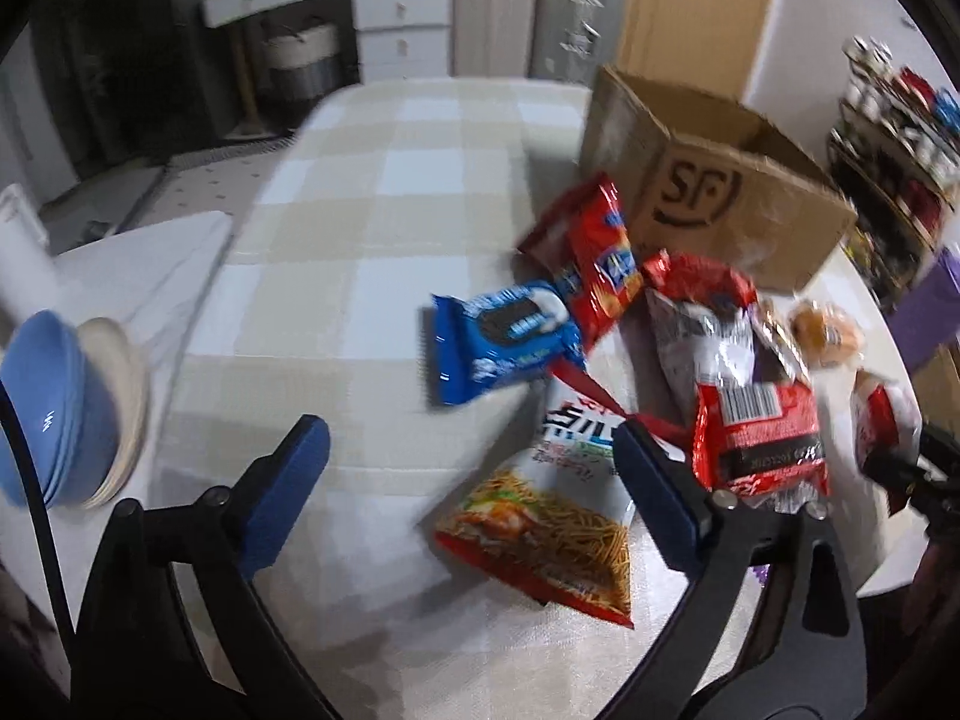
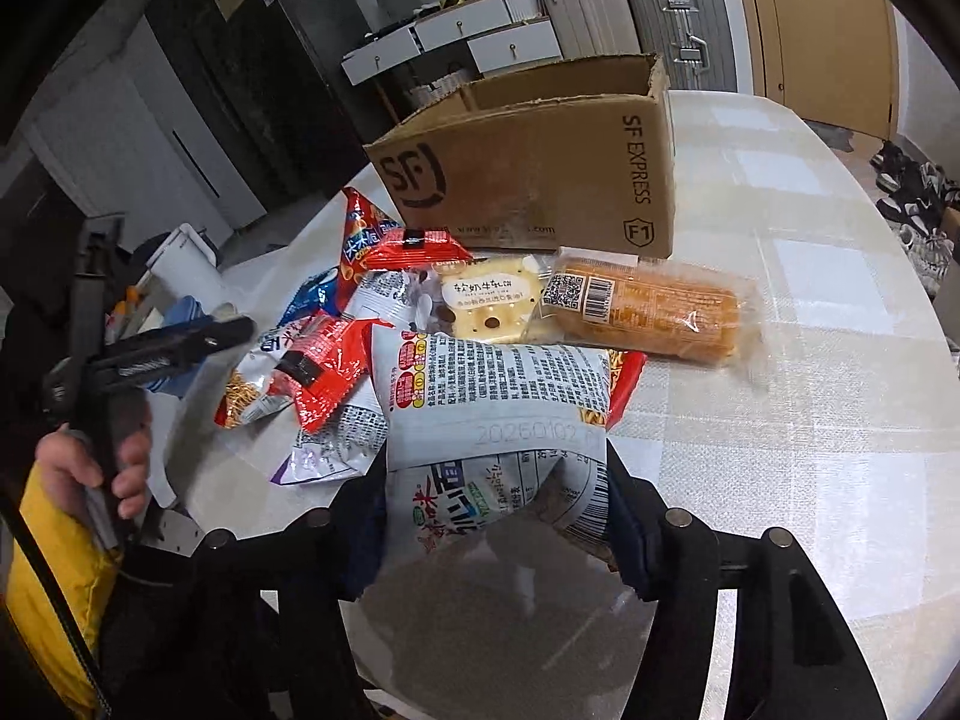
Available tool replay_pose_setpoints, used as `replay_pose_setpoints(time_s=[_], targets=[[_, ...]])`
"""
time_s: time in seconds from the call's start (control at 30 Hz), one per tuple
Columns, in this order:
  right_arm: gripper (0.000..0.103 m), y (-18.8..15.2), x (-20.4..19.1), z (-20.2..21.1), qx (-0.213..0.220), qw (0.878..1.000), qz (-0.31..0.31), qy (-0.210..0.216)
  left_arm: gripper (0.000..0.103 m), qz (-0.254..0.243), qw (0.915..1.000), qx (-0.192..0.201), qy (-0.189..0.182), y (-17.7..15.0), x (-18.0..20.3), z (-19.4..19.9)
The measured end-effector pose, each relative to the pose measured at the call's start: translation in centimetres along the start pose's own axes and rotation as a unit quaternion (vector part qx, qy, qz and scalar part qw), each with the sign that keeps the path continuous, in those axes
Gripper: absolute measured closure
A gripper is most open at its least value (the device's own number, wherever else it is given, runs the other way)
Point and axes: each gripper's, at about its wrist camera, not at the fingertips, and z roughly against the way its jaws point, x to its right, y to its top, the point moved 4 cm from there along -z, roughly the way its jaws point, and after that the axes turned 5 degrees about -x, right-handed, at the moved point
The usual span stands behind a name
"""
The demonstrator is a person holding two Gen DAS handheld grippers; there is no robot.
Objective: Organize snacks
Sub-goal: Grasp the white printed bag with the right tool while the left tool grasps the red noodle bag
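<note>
A pile of snack packs lies in front of an open cardboard box (image 2: 528,168) on the checked tablecloth. My right gripper (image 2: 493,468) is shut on a white noodle-snack bag (image 2: 492,396), whose sides crumple between the pads. Behind it lie a cheese-cake pack (image 2: 486,300) and a wrapped bread roll (image 2: 648,312). My left gripper (image 1: 471,429) hangs open over the table. A second noodle-snack bag (image 1: 540,516) lies below it beside its right finger (image 1: 654,492), untouched. A blue cookie pack (image 1: 504,342), a red cracker bag (image 1: 594,264) and red-and-silver bags (image 1: 750,420) lie beyond, near the box (image 1: 708,192).
Stacked blue bowls (image 1: 48,414) and a white cloth (image 1: 150,276) sit at the table's left. A person's hand (image 2: 90,468) holds the left gripper's handle. White drawers (image 1: 402,18), suitcases (image 2: 678,18) and a shoe rack (image 1: 900,138) stand beyond the table.
</note>
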Motion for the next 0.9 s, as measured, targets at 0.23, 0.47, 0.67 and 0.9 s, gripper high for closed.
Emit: replay_pose_setpoints(time_s=[0.23, 0.47, 0.67, 0.9], targets=[[0.041, -0.2, 0.1, 0.3, 0.001, 1.0, -0.006, 0.016, 0.018, -0.032, 0.9988, -0.002, -0.037, 0.3, 1.0, -1.3], [0.041, -0.4, -0.1, 0.6, 0.004, 1.0, 0.0, 0.021, 0.018, -0.04, 0.9963, 0.006, -0.076, 0.4, 1.8, -0.3], [0.041, -0.4, -0.2, 0.5, 0.003, 1.0, -0.001, 0.02, 0.018, -0.068, 0.994, -0.031, -0.079, -0.2, 3.2, -2.5], [0.041, -0.3, 0.1, 0.4, 0.002, 1.0, -0.005, 0.02, 0.055, -0.07, 0.9893, -0.06, -0.113, -1.3, 3.9, -3.6]])
